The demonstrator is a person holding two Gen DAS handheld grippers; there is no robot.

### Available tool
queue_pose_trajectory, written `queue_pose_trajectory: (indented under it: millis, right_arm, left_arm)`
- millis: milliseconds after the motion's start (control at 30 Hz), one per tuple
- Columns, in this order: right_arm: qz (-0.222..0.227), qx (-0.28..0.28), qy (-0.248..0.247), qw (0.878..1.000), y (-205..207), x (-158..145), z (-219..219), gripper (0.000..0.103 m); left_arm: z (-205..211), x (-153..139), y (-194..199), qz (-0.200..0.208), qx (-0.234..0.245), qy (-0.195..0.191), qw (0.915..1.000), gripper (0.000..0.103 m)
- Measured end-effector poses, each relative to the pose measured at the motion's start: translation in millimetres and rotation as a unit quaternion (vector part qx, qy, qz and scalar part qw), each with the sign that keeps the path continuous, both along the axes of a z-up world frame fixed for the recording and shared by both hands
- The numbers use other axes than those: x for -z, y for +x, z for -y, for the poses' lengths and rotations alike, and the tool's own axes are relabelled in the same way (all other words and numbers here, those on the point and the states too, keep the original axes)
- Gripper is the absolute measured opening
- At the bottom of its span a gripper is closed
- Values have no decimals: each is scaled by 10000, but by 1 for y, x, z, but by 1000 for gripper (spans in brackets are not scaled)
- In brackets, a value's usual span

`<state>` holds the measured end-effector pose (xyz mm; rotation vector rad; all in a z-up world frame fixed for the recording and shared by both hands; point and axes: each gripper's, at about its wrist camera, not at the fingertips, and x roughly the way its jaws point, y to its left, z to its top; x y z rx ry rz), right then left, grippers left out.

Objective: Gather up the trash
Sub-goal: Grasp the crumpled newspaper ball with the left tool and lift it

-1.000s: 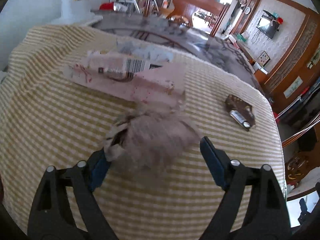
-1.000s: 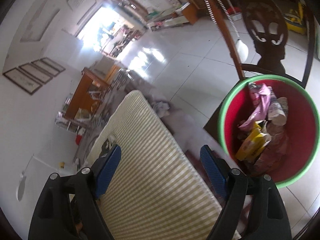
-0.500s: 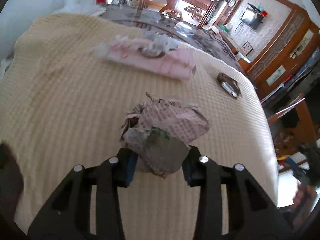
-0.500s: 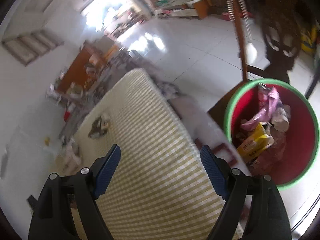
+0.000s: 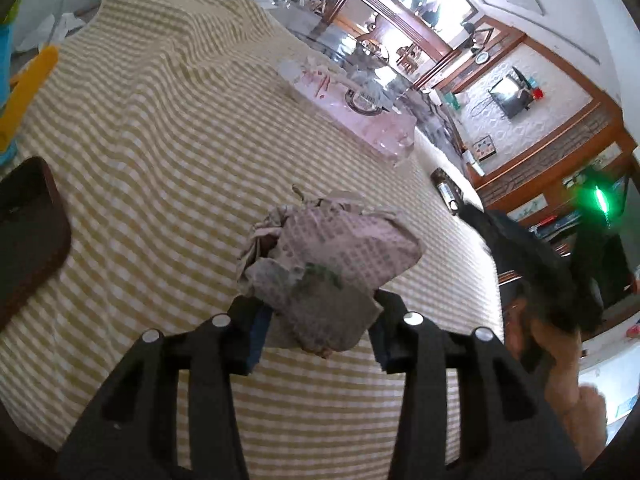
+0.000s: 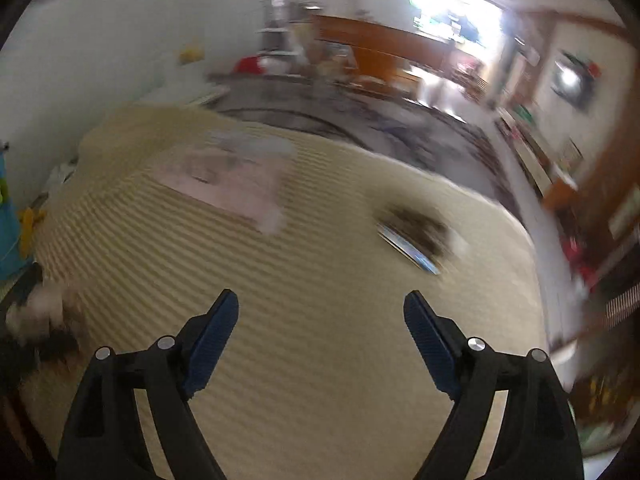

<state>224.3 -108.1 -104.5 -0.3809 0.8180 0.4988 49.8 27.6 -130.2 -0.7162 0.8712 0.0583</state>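
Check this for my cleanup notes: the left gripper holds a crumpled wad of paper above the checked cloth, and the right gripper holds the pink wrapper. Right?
Not quite. The right gripper holds nothing: the right wrist view shows its jaws open, with only checked cloth between them and the pink wrapper lying farther off. The left gripper does hold the crumpled wad of paper.

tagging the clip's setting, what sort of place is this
Most likely a lived-in home, a living or dining room: a table under a yellow checked cloth, a carved wooden cabinet along the far wall, and a wall-mounted television.
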Motion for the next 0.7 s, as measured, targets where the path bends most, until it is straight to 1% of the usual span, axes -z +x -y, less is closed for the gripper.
queue_pose_trajectory:
  millis: [33,67,100,133,167,200,233,267,333,367,433,467,500,533,567,600,667,700]
  right_arm:
    - [19,-88,-175,9998,10,3,-26,82]
    - [95,-141,-333,9993,14,4,-41,82]
    - [256,-263,-640,9973,19,8,-64,82]
    - [355,-353,-850,9951,21,12,-76,82]
    - [506,-468,-1158,9909,23,19,-92,82]
    - [693,-600,-1560,9835,24,29,-109,82]
    - [795,-665,-1829,9776,25,36,-115,81]
    - [856,-709,-2060,9722,27,44,-124,79]
    - [874,-733,-2469,9623,33,61,-136,62]
    - [976,-677,-2580,9588,34,66,-137,58]
    - [1077,-605,-2491,9606,35,64,-132,47]
    - [1092,-561,-2441,9620,35,61,-130,29]
    - [1029,-592,-2333,9651,36,55,-124,22]
    - [927,-617,-2231,9684,36,50,-122,18]
    - [836,-615,-2133,9715,36,44,-116,11]
    - [772,-619,-2066,9734,36,38,-115,7]
    - [509,-608,-1816,9802,36,25,-100,4]
    - [310,-579,-1629,9845,34,18,-85,3]
  left_arm:
    - [-2,2,-2,4,-41,-131,9999,41]
    - [-4,3,-8,-3,-88,-195,9998,41]
    - [-4,6,-10,-14,-133,-228,9996,41]
    - [-6,9,-12,-33,-205,-270,9994,41]
    - [-10,12,-13,-49,-299,-392,9988,41]
    - [-13,15,-14,-45,-358,-506,9981,41]
    - [-15,17,-14,-40,-389,-565,9976,41]
    - [-15,18,-18,-38,-392,-568,9976,41]
    - [-16,16,-23,-20,-396,-614,9973,41]
    - [-17,15,-25,-7,-396,-618,9973,41]
    - [-16,15,-27,-2,-411,-662,9970,41]
    - [-16,15,-26,-1,-412,-669,9969,41]
    - [-19,16,-27,7,-427,-699,9966,41]
    - [-19,15,-28,14,-439,-709,9965,41]
    - [-19,14,-31,22,-446,-714,9964,41]
    - [-18,14,-32,27,-448,-715,9964,41]
    - [-18,12,-36,44,-440,-723,9964,41]
    - [-20,10,-37,46,-439,-729,9964,41]
